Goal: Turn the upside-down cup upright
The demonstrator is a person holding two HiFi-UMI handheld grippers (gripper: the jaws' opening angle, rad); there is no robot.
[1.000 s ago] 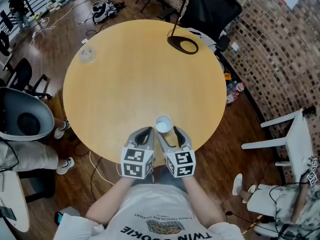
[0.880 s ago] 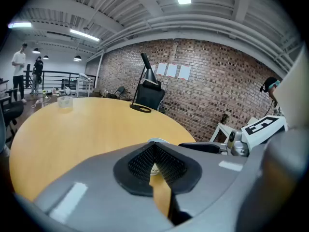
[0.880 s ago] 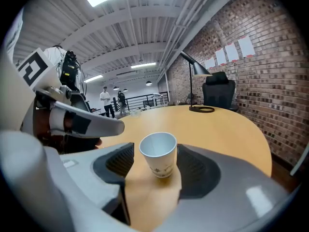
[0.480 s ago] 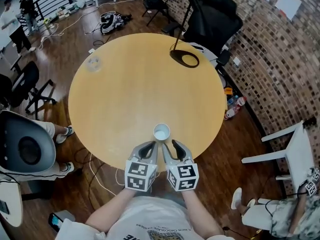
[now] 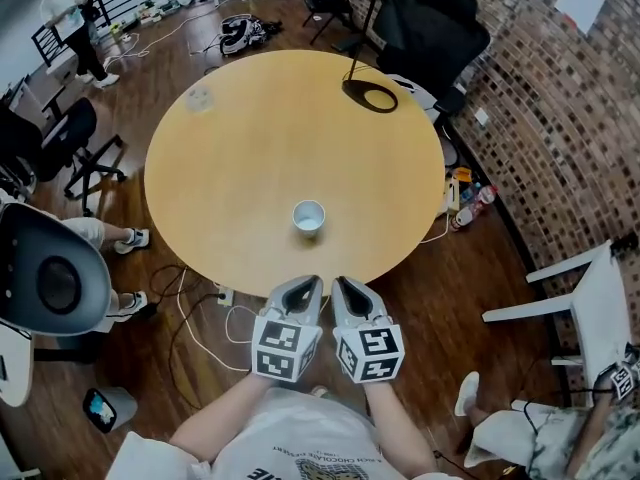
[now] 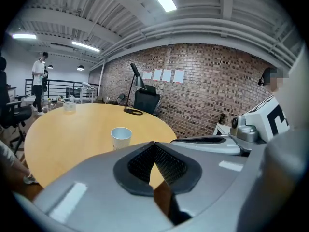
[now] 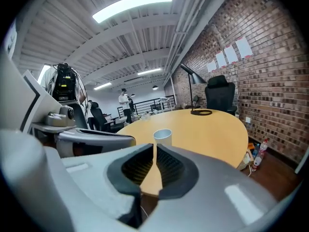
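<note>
The left gripper [image 5: 309, 284] has its jaws pressed together and the right gripper [image 5: 339, 284] has just been closing on nothing, so only a careless forward lunge could topple the upright cup [image 5: 308, 216] well ahead of them.

Cup [image 5: 309, 216] stands upright mid-frame on table [image 5: 230, 138]; below it left gripper [image 5: 304, 286], and right gripper [image 5: 344, 288], jaws just closed on nothing

Round wooden table [image 5: 250, 168], upright cup [image 5: 308, 216], lamp base [image 5: 352, 89]
</note>
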